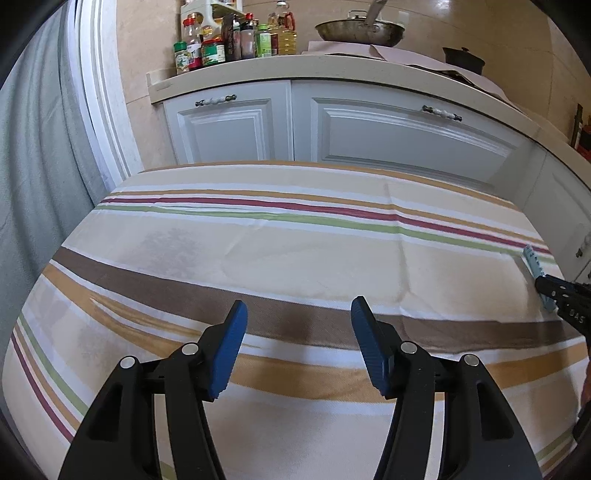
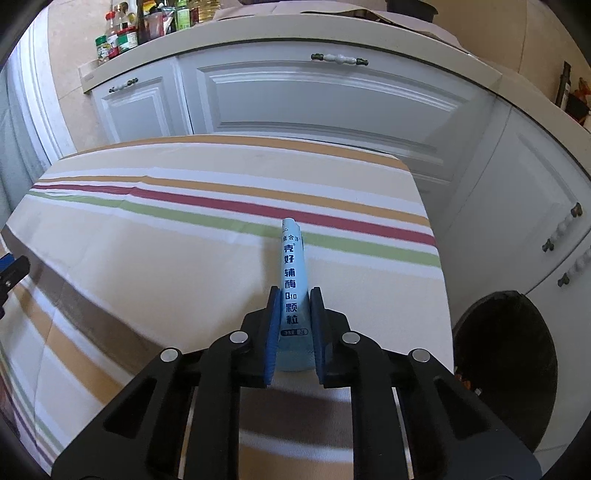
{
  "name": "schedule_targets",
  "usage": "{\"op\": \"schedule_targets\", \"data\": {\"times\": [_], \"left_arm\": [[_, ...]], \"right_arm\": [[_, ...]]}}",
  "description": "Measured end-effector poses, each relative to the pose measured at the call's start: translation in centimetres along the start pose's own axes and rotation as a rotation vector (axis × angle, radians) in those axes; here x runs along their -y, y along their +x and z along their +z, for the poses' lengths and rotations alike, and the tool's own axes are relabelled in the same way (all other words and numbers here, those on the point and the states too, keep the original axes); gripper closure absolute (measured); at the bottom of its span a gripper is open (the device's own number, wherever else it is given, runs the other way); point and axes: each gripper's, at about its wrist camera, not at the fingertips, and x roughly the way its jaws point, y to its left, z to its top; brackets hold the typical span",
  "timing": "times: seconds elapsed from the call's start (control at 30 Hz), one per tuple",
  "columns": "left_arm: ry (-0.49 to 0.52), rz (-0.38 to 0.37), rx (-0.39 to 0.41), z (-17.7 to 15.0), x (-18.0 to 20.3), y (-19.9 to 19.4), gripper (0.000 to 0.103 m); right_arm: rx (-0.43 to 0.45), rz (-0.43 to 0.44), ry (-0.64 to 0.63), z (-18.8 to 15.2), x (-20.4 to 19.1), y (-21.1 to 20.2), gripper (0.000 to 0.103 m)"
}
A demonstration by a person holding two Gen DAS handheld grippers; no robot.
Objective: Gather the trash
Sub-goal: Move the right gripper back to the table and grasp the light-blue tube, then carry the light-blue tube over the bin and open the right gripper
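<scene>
A light blue sachet (image 2: 293,273) with dark printed characters sticks out forward between the blue pads of my right gripper (image 2: 294,299), which is shut on it above the striped tablecloth (image 2: 166,258). In the left wrist view the same sachet (image 1: 535,269) shows at the far right edge, held by the right gripper's black tip (image 1: 554,291). My left gripper (image 1: 299,314) stands open over the tablecloth (image 1: 258,251) with nothing between its fingers. A black trash bin (image 2: 506,365) stands on the floor beside the table's right edge.
White kitchen cabinets (image 1: 369,129) run behind the table. On the counter stand several sauce bottles and jars (image 1: 229,40), a wok (image 1: 360,31) and a dark pot (image 1: 463,59). A grey curtain (image 1: 33,166) hangs at the left.
</scene>
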Motion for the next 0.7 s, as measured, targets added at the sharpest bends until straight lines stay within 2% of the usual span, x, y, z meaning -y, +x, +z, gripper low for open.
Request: {"op": "schedule_targets", "data": {"times": [0.4, 0.7], "left_arm": [[0.053, -0.061, 0.005, -1.5, 3.7, -2.3, 0.046], [0.119, -0.157, 0.037, -2.3, 8.9, -4.8, 0.046]], "right_arm": [[0.085, 0.003, 0.054, -4.0, 1.2, -6.5, 0.087], [0.158, -0.079, 0.137, -7.4, 5.7, -11.4, 0.087]]}}
